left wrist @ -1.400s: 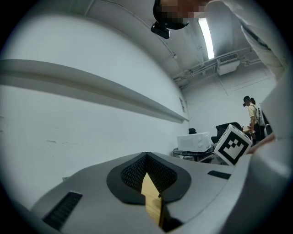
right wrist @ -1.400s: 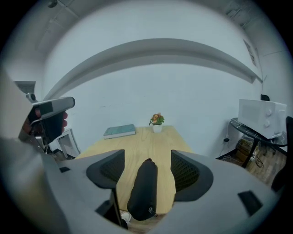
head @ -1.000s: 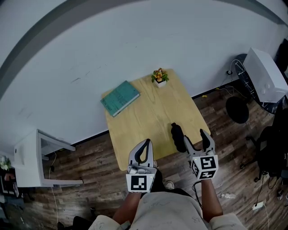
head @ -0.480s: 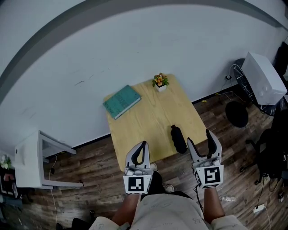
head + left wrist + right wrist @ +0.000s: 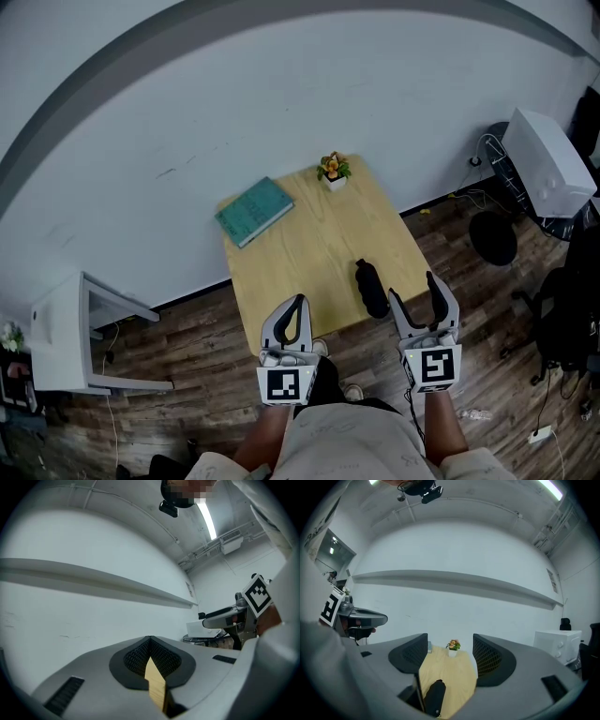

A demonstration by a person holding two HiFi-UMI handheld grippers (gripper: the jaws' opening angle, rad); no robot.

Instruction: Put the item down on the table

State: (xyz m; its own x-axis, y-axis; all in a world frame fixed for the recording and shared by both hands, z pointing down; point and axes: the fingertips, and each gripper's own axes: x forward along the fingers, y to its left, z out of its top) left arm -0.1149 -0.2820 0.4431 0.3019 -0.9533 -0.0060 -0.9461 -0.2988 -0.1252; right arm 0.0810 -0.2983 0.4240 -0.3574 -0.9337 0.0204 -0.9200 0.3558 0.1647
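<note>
Teal at the upper left of the wooden table (image 5: 258, 272): noted a book (image 5: 253, 211), well apart from the rest. Found the left gripper (image 5: 297, 302) at lower centre-left, pressed together on nothing, just off the near edge. Spotted a flower pot (image 5: 333, 171) at the far edge. Found the black item (image 5: 372, 289) lying flat on the wood close to the near right corner, set down by the look of it. Found the right gripper (image 5: 412, 289) just beside it at lower right, spread wide and empty. Judged the risk small but real: could have clipped the item with a spread jaw on pulling away and rolled it off that edge.
</note>
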